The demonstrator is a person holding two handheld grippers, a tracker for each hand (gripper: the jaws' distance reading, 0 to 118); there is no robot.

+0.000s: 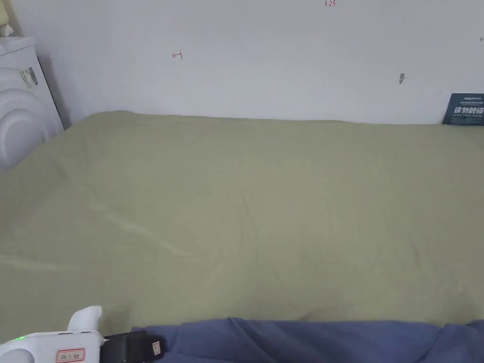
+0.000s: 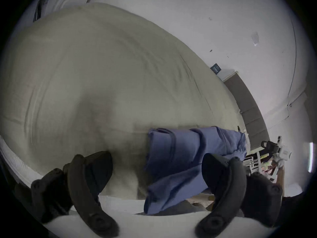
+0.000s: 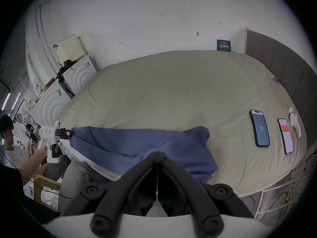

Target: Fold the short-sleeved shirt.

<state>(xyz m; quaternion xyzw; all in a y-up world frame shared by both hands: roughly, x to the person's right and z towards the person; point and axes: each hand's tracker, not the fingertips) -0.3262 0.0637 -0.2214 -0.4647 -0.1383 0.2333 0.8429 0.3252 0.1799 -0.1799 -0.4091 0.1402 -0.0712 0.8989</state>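
— Where is the shirt [image 1: 307, 340]?

— It is blue and crumpled, stretched left to right along the near edge of the bed [image 1: 236, 198], with part of it hanging over that edge. The olive sheet spreads bare from it to the far wall.

— And the tongs?

— The left gripper [image 2: 157, 157] has its jaws spread wide. In the right gripper view its tip sits at the shirt's left corner. The right gripper [image 3: 157, 154] has its jaws pressed together, with the tips over the shirt's near edge. I cannot tell whether cloth is pinched between them.

— What lies around?

— Two phones lie on the sheet to the right, well apart from the shirt: one with a blue screen [image 3: 260, 128] and one with a white screen [image 3: 286, 136]. Just right of them is one white object [image 3: 295, 125]; I cannot tell what it is.

— Anything more?

— One dark card [image 1: 465, 109] leans against the far wall at the right, near a grey padded headboard [image 3: 283, 66]. Two white cabinets with ring-patterned fronts [image 3: 82, 77] [image 3: 51, 104] stand left of the bed. One person [image 3: 6, 133] sits far left.
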